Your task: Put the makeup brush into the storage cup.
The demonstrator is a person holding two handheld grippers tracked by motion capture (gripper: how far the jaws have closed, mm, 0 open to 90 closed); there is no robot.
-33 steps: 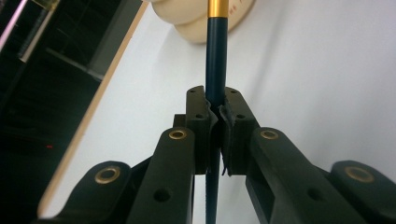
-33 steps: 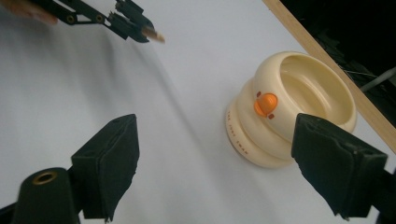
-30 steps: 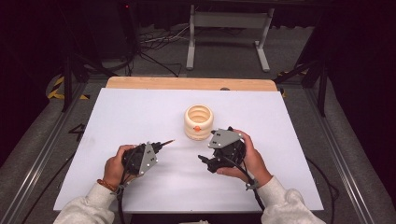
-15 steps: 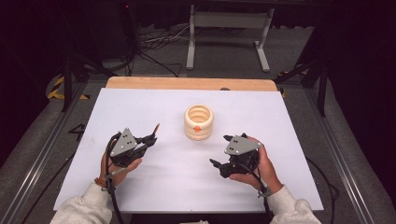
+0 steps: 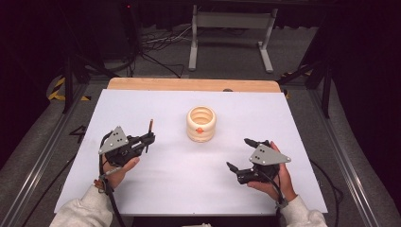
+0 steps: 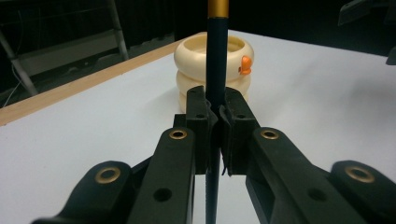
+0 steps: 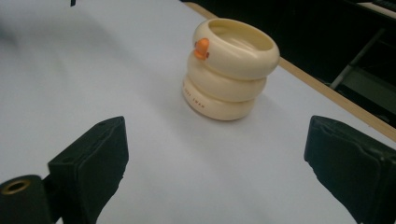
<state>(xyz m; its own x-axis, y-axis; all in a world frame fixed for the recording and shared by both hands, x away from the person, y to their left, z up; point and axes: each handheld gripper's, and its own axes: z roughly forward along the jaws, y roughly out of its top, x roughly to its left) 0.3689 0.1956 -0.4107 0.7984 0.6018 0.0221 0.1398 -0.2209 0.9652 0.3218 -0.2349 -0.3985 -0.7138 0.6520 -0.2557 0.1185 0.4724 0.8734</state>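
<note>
A cream holder (image 5: 201, 124) made of three stacked rings, with a small orange beak on its side, stands upright at the middle of the white tabletop (image 5: 179, 179). My left gripper (image 5: 149, 138) is to its left, shut on a thin dark pen (image 5: 150, 126) with a gold end pointing away from me. In the left gripper view the pen (image 6: 215, 51) rises between the closed jaws of the left gripper (image 6: 214, 100), in front of the holder (image 6: 191, 60). My right gripper (image 5: 239, 153) is at the right front; its jaws have just been opening and nothing is between them. In its own view the right gripper (image 7: 219, 154) faces the holder (image 7: 229, 70).
A wooden strip (image 5: 189, 84) runs along the table's far edge. Beyond it stands a metal frame (image 5: 227, 28), with cables on the floor. Rails border the table on both sides.
Both hands have drawn apart from the middle: the left went left with the pen, the right went right and toward the near edge. The right jaws stand wider.
</note>
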